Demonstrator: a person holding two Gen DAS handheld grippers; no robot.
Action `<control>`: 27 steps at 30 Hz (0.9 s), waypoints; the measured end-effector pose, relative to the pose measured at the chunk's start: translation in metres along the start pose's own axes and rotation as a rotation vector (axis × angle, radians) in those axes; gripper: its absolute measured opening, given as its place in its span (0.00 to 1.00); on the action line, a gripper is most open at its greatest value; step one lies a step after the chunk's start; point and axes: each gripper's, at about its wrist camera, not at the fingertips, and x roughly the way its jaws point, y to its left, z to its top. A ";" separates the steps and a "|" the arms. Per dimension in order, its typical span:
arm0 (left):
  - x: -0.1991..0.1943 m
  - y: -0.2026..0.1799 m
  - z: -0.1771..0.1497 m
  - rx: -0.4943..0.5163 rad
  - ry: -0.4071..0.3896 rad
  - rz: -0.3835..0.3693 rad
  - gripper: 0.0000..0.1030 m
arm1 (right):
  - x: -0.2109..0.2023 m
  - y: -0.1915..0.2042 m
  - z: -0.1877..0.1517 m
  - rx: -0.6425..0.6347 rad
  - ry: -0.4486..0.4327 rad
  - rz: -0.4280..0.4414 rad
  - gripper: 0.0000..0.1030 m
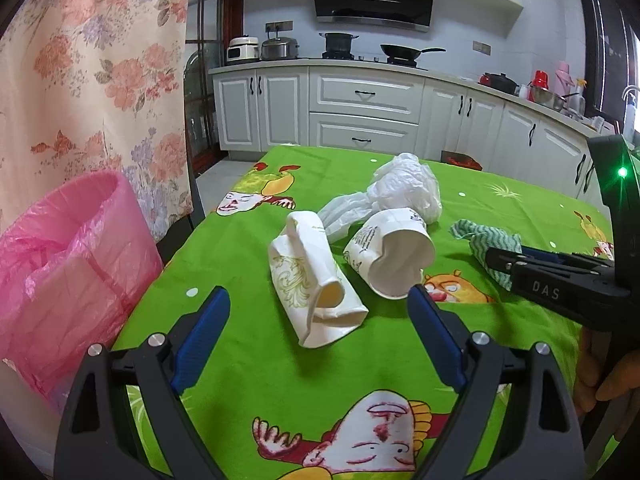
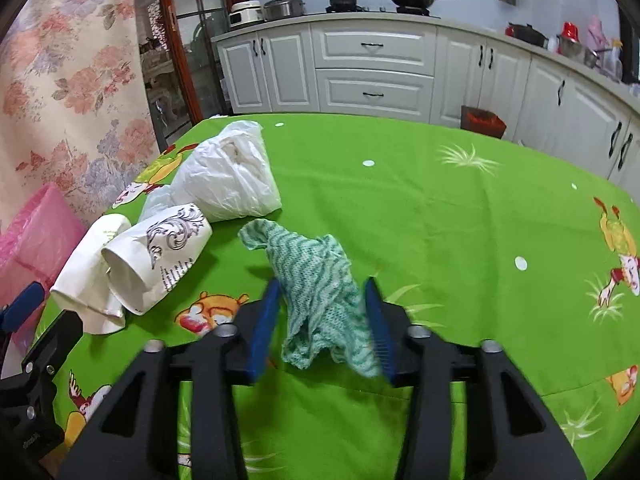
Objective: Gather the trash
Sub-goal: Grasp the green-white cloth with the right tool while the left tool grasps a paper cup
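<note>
On the green tablecloth (image 2: 440,220) lie a flattened white paper cup (image 1: 308,280), a crushed printed paper cup (image 1: 392,256), a white plastic bag (image 1: 400,188) and a green-striped cloth (image 2: 316,272). My left gripper (image 1: 318,291) stands open just in front of the two cups, with nothing between its blue pads. My right gripper (image 2: 322,283) straddles the bunched cloth. The cloth brushes the right pad, and a thin gap shows at the left pad. In the left wrist view, the right gripper (image 1: 496,258) has its tips on the cloth (image 1: 476,240).
A bin lined with a pink bag (image 1: 68,260) stands off the table's left edge, beside a floral curtain (image 1: 92,60). White kitchen cabinets (image 2: 372,68) run behind the table. A small red bin (image 2: 480,122) sits on the floor. A person's hand (image 1: 612,376) holds the right gripper.
</note>
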 end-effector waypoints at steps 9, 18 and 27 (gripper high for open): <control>0.003 0.004 0.000 -0.027 0.019 -0.017 0.80 | -0.019 0.007 -0.005 -0.046 -0.092 -0.006 0.20; 0.025 0.022 0.008 -0.115 0.078 -0.015 0.67 | -0.020 0.004 -0.002 -0.031 -0.095 -0.012 0.20; 0.037 0.011 0.013 -0.072 0.109 -0.034 0.28 | -0.019 0.006 -0.003 -0.041 -0.103 -0.016 0.20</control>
